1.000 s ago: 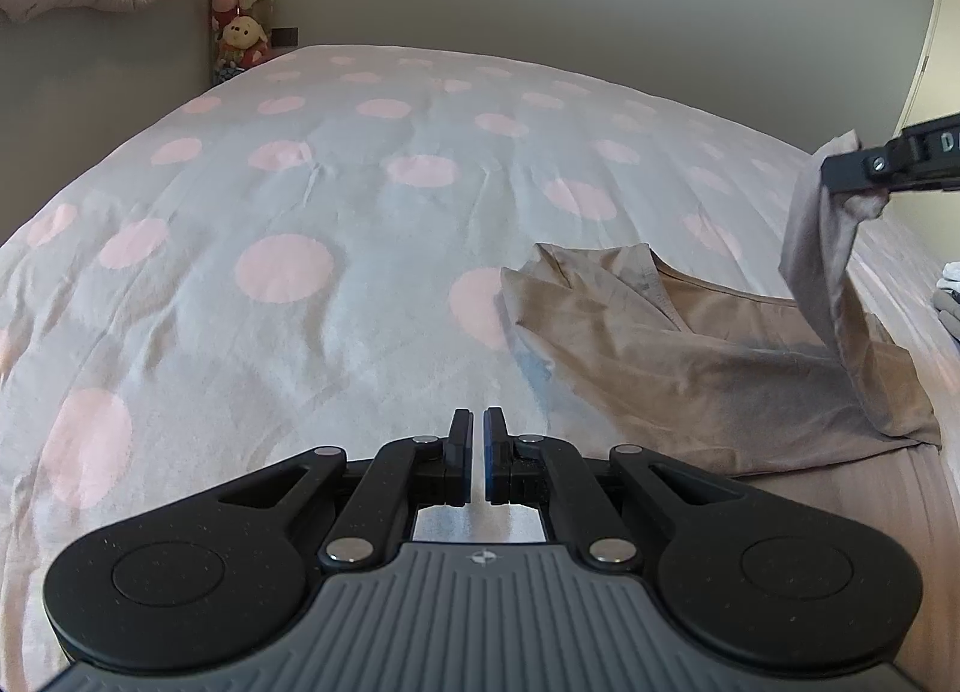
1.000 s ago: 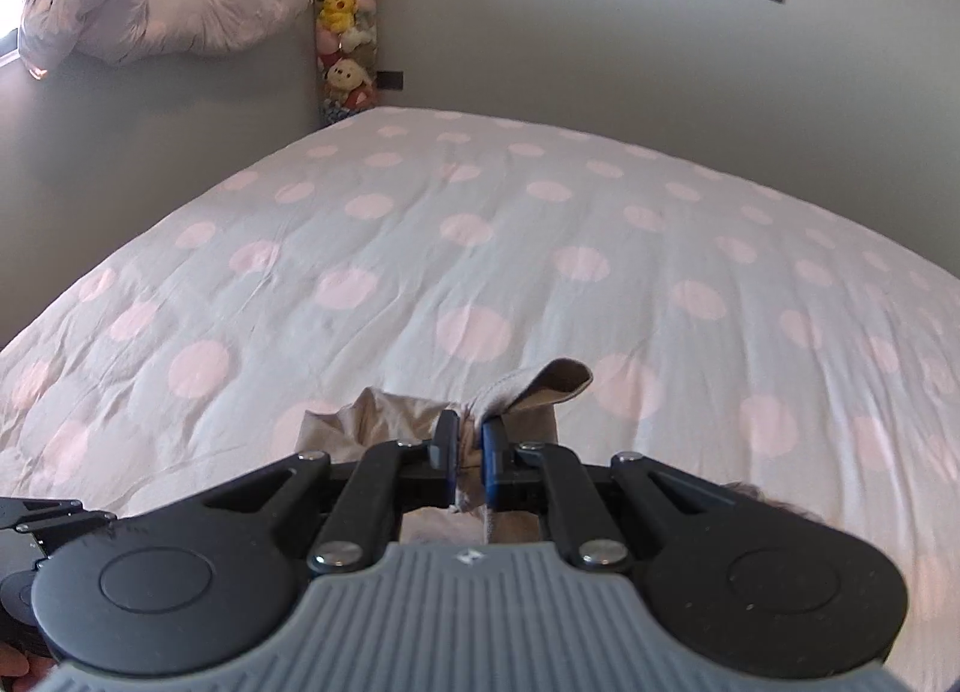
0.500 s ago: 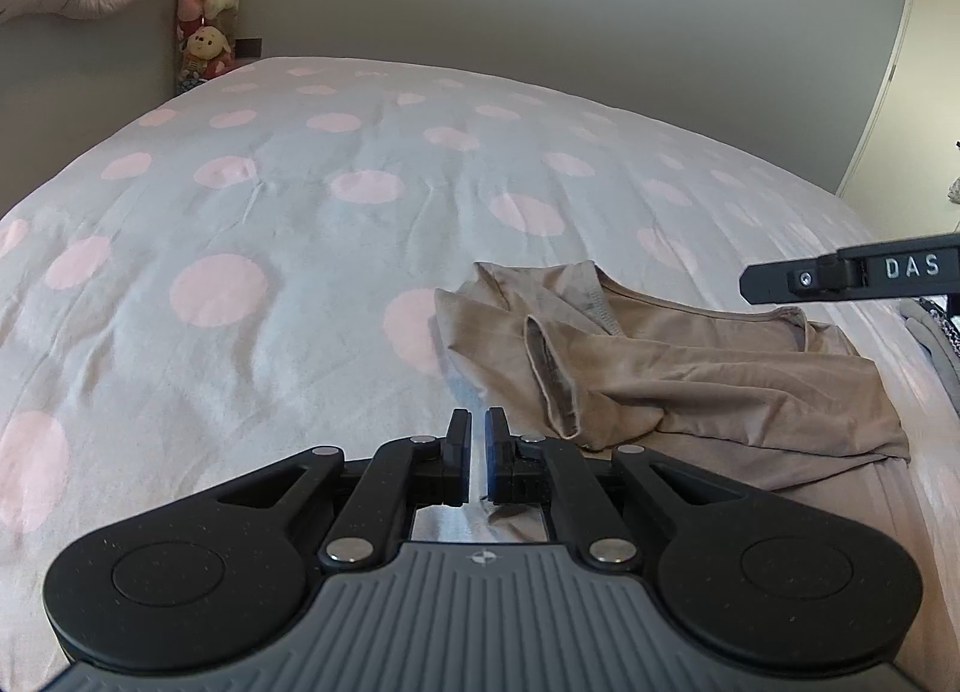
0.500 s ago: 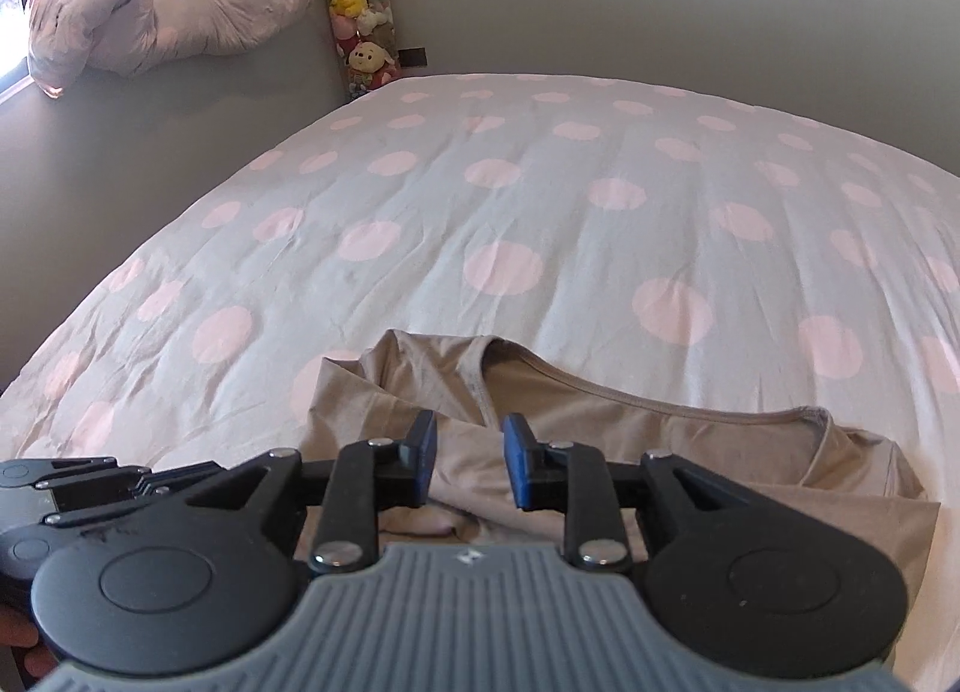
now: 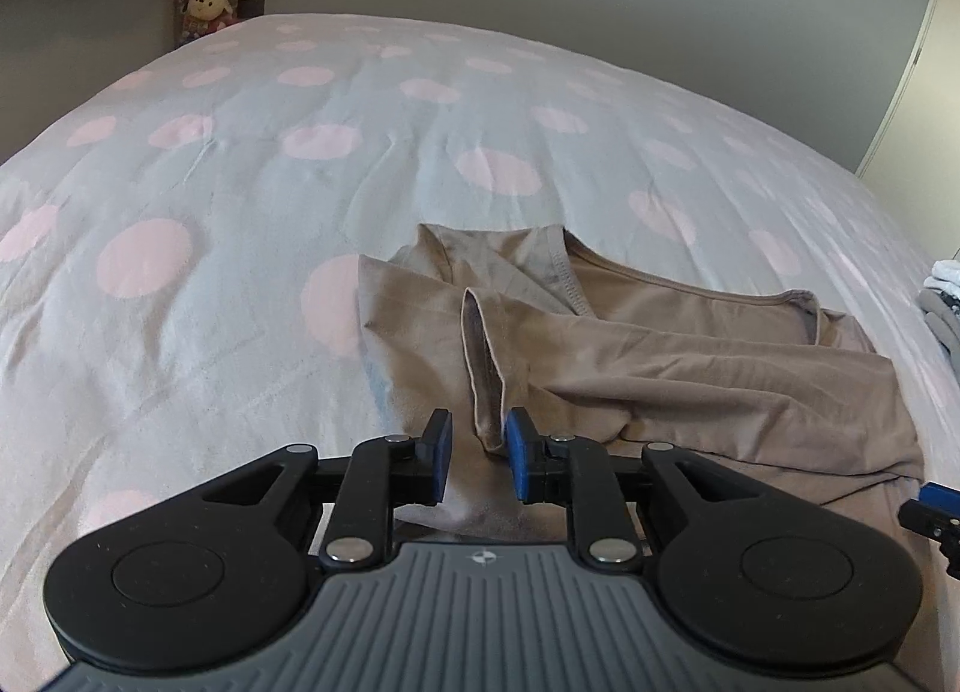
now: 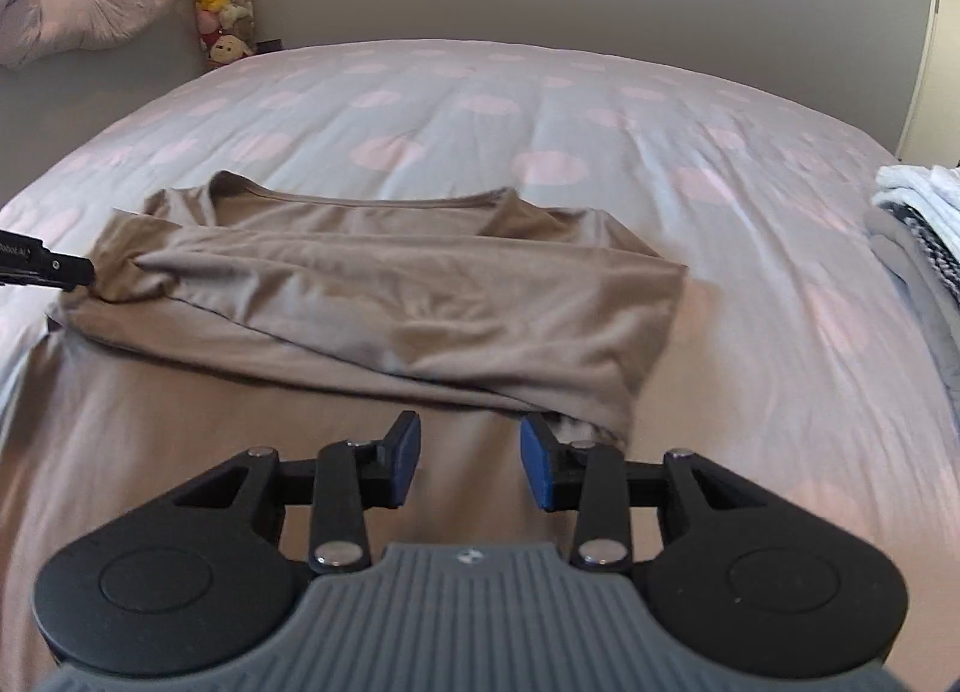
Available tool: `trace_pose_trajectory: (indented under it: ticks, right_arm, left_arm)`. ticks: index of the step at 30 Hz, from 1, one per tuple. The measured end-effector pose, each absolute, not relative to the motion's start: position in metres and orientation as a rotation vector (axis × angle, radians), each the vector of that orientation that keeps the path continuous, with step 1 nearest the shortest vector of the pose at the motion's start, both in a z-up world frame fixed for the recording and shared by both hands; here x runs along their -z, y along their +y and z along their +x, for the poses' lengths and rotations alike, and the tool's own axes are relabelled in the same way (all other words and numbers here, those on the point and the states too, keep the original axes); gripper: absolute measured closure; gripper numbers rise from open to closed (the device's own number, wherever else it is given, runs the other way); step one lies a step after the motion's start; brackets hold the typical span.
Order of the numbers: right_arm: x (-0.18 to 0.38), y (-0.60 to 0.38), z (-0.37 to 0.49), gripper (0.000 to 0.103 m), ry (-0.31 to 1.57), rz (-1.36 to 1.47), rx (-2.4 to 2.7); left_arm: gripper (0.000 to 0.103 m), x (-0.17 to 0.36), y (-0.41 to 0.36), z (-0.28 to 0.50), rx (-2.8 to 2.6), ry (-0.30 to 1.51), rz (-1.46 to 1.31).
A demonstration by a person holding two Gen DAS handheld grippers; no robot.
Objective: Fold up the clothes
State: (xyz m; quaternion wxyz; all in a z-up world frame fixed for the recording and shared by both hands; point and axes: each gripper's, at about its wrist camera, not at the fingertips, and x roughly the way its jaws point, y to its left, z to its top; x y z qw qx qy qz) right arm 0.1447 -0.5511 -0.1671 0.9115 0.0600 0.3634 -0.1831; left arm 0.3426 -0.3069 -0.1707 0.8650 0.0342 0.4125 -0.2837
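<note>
A tan long-sleeved shirt (image 5: 690, 368) lies on the dotted bed, a sleeve folded across its body; it also shows in the right wrist view (image 6: 384, 296). My left gripper (image 5: 478, 455) is open, its jaws on either side of the sleeve cuff (image 5: 483, 368), which lies loose between them. My right gripper (image 6: 470, 464) is open and empty, low over the shirt's lower part near the folded right edge. The left gripper's tip (image 6: 54, 267) shows at the shirt's left side.
The bed (image 5: 252, 164) has a grey cover with pink dots. A stack of folded clothes (image 6: 918, 224) sits at the bed's right edge. Plush toys (image 6: 222, 2) hang in the far left corner, with a rolled duvet (image 6: 84, 2) on the ledge.
The right gripper laid the sleeve across the shirt, opened and pulled back toward the lower hem. The left gripper opened around the sleeve cuff.
</note>
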Motion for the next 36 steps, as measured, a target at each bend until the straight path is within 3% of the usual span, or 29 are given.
trace_pose_trajectory:
  ticks: [4, 10, 13, 15, 16, 17, 19, 20, 23, 29, 36]
  right_arm:
    - [0.173, -0.561, 0.134, 0.063, 0.744, 0.053, 0.400]
    - [0.178, -0.569, 0.132, 0.064, 0.740, -0.067, 0.439]
    - [0.183, -0.572, 0.140, 0.065, 0.744, -0.103, 0.448]
    - [0.187, -0.571, 0.147, 0.065, 0.743, -0.135, 0.444]
    - [0.188, -0.570, 0.148, 0.066, 0.743, -0.146, 0.445]
    - [0.190, -0.568, 0.150, 0.074, 0.744, -0.158, 0.447]
    - [0.193, -0.564, 0.153, 0.086, 0.745, -0.181, 0.450]
    - [0.190, -0.565, 0.152, 0.087, 0.735, -0.170, 0.455]
    - [0.182, -0.569, 0.148, 0.094, 0.704, -0.142, 0.488]
    - [0.176, -0.580, 0.138, 0.094, 0.683, -0.087, 0.520]
    - [0.186, -0.576, 0.143, 0.095, 0.763, -0.080, 0.456]
  left_arm:
    - [0.084, 0.176, -0.316, 0.338, 0.597, 0.860, 0.116]
    - [0.067, 0.179, -0.322, 0.334, 0.614, 0.850, 0.135]
    - [0.066, 0.179, -0.324, 0.334, 0.624, 0.846, 0.126]
    - [0.070, 0.181, -0.323, 0.336, 0.628, 0.851, 0.118]
    - [0.078, 0.182, -0.322, 0.336, 0.626, 0.851, 0.114]
    - [0.088, 0.182, -0.321, 0.337, 0.623, 0.847, 0.112]
    - [0.098, 0.180, -0.318, 0.337, 0.626, 0.830, 0.103]
    - [0.101, 0.178, -0.316, 0.337, 0.630, 0.823, 0.094]
    - [0.102, 0.168, -0.311, 0.337, 0.628, 0.795, 0.067]
    - [0.102, 0.146, -0.297, 0.344, 0.597, 0.812, 0.055]
    - [0.102, 0.175, -0.293, 0.350, 0.525, 0.916, 0.157]
